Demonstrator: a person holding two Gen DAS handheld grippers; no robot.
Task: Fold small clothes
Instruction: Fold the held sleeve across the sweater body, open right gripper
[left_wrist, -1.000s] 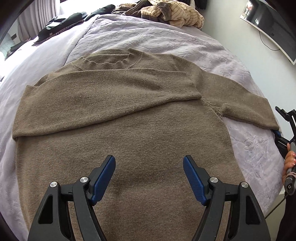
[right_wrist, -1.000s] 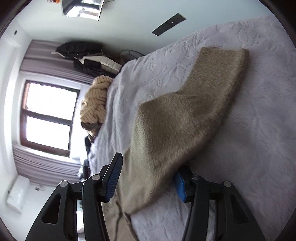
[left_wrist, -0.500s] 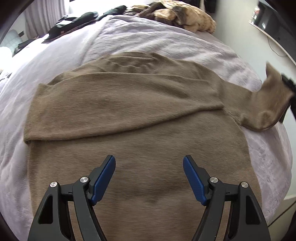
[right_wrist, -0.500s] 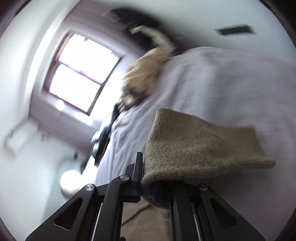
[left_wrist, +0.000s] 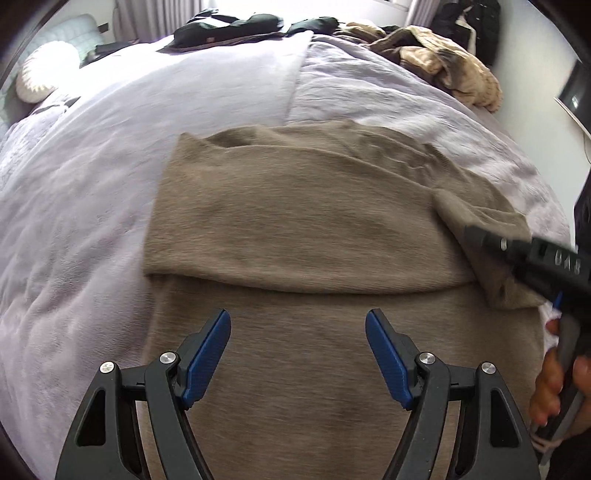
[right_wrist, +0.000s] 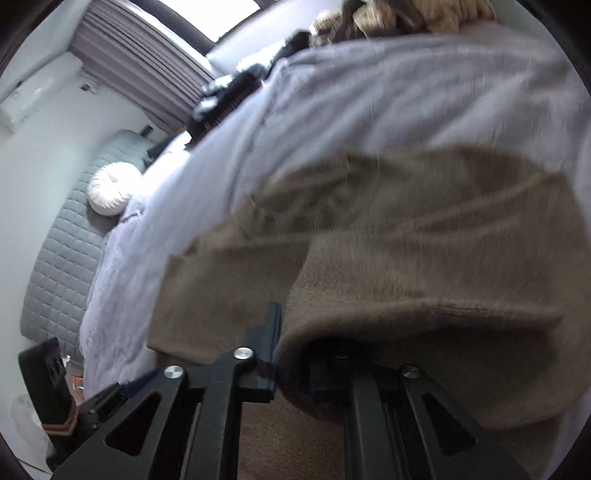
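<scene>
A brown knit sweater (left_wrist: 295, 229) lies on the bed with its left sleeve folded across the chest. My left gripper (left_wrist: 298, 343) is open and empty, hovering over the sweater's lower body. My right gripper (right_wrist: 295, 362) is shut on the sweater's right sleeve (right_wrist: 424, 295) and holds it lifted over the sweater's body. It shows at the right of the left wrist view (left_wrist: 476, 236), with the sleeve (left_wrist: 484, 221) draped from it. The pads of the right gripper are hidden by the cloth.
The bed has a lilac bedspread (left_wrist: 110, 155). A heap of tan and brown clothes (left_wrist: 436, 59) lies at the far right, dark clothes (left_wrist: 229, 29) at the far edge. A round white cushion (right_wrist: 110, 188) rests on a grey quilted headboard (right_wrist: 62, 266).
My right gripper closed on the right sleeve, lifted it off the bedspread and carried it leftward over the sweater. My left gripper stayed open above the lower body.
</scene>
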